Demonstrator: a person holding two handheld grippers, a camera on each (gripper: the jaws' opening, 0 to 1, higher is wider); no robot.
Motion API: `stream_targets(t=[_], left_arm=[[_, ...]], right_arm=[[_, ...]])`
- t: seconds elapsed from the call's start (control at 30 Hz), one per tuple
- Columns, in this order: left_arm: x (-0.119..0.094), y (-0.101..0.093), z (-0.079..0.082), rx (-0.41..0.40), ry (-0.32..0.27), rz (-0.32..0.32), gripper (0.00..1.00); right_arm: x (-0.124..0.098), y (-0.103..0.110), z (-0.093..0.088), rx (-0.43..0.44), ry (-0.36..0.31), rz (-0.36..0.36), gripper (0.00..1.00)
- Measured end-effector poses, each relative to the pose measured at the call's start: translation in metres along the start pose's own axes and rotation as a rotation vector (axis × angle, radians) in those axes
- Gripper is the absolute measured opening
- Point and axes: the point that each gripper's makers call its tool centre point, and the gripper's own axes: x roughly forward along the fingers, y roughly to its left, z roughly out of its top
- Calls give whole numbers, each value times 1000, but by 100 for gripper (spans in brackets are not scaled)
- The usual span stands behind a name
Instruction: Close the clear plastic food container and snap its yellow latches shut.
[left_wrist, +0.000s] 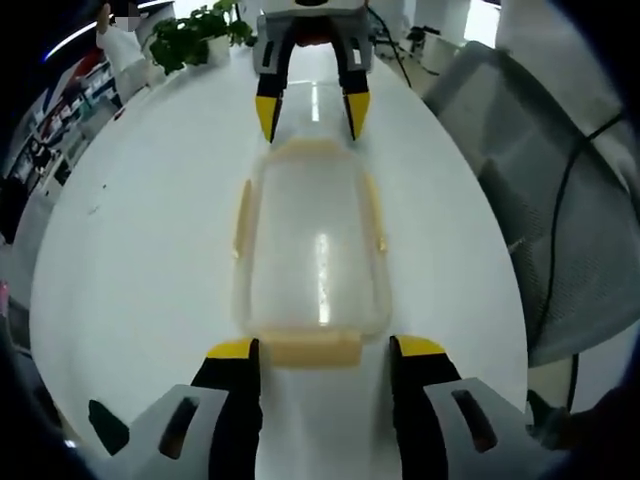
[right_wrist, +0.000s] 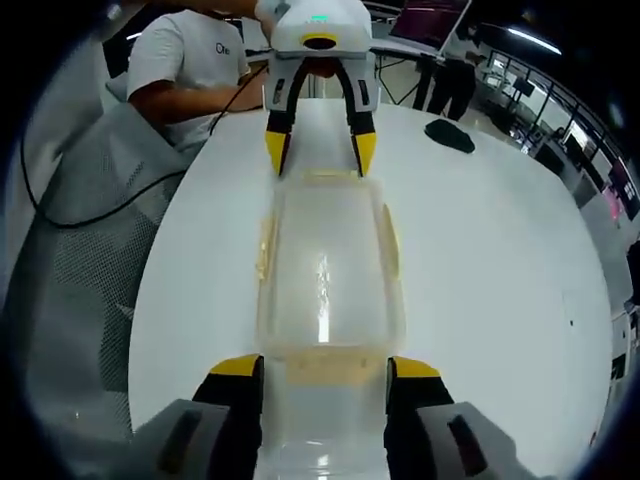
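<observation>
My left gripper (left_wrist: 322, 350) is spread wide, jaws either side of the near yellow latch (left_wrist: 312, 349) of the clear container (left_wrist: 312, 235). My right gripper (right_wrist: 324, 370) is equally wide at the opposite end latch (right_wrist: 322, 364). Container lies lid-on lengthwise between the 2 grippers on the white table (left_wrist: 140, 240). Side latches (left_wrist: 241, 217) visible.

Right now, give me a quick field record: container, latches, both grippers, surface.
container: clear plastic food container, lid on, lying on the table between the two grippers
latches: yellow latches at both ends and along both long sides; locked or not, cannot tell
left gripper: open, jaws either side of near end latch
right gripper: open, at the opposite end
surface: white table
</observation>
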Motion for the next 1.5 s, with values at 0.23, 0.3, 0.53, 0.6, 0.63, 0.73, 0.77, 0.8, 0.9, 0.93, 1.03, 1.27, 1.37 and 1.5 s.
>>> stream_targets(t=[0.23, 0.3, 0.53, 0.6, 0.63, 0.73, 0.77, 0.8, 0.9, 0.93, 1.03, 1.27, 1.37, 1.5], left_arm=[[0, -1, -6, 2, 11, -11, 47], [1, 1, -6, 6, 12, -5, 48], [3, 3, -5, -1, 13, 4, 46], [3, 4, -4, 6, 13, 9, 45], [3, 5, -4, 6, 15, 10, 44], [3, 3, -4, -3, 15, 1, 43], [3, 3, -4, -1, 16, 4, 42], [3, 3, -5, 2, 17, 5, 41], [4, 3, -5, 10, 19, 4, 38], [4, 3, -6, 18, 21, 5, 38], [4, 2, -5, 21, 27, 7, 38], [7, -1, -9, 30, 53, -5, 38], [7, -1, -9, 28, 59, -3, 38], [8, -1, -10, 22, 66, -3, 39]], right_arm=[[3, -1, -2, -19, 14, 2, 44], [4, -2, -3, -23, 20, 0, 42], [9, -3, -4, -14, 27, 3, 42], [9, -4, -4, -27, 31, 2, 41], [10, -4, -4, -31, 34, 1, 39], [11, -6, -6, -15, 35, -1, 39], [11, -5, -6, -11, 37, 1, 39], [12, -6, -7, -17, 38, -2, 40], [14, -2, -9, -34, 50, 8, 38], [14, -2, -9, -39, 53, 6, 38], [14, -3, -9, -36, 60, 5, 38], [15, -3, -7, -55, 72, 2, 38], [17, -3, -7, -63, 80, -4, 38], [17, -3, -8, -68, 92, 1, 38]])
